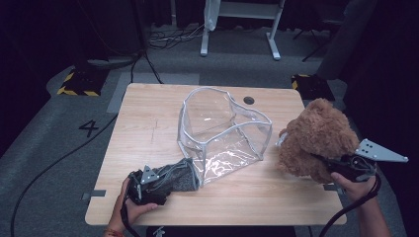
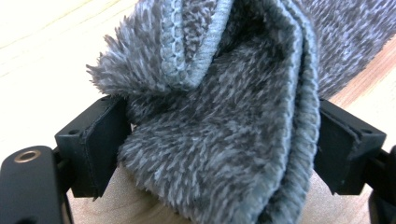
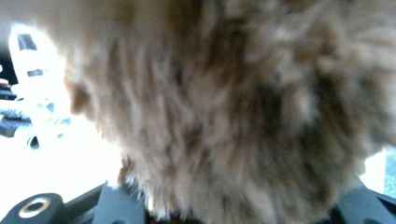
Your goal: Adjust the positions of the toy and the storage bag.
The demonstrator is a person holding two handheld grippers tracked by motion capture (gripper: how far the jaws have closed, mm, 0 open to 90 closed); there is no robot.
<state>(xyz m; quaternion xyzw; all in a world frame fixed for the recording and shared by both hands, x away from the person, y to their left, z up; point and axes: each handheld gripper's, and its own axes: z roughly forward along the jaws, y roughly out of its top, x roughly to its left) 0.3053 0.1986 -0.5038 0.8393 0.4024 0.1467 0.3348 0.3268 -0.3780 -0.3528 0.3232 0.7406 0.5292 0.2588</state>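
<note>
Left gripper (image 2: pixel 217 140): I see it clamped on cloth (image 2: pixel 224 93).
Right gripper (image 1: pixel 341 165): clamped on bear (image 1: pixel 316 140).
High view: bag (image 1: pixel 222 131) between.

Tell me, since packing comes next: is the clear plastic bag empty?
Empty: nothing shows through the clear plastic bag, only the wooden table.

Grey fuzzy cloth (image 1: pixel 175 176) bunched on table, brown teddy (image 1: pixel 316 140) lifted

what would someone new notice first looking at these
Probably the fluffy brown teddy bear, gripped by the right claw over the table's right edge. Next, the clear plastic bag standing open mid-table, and the grey fuzzy cloth bunched in the left claw at the near left.
</note>
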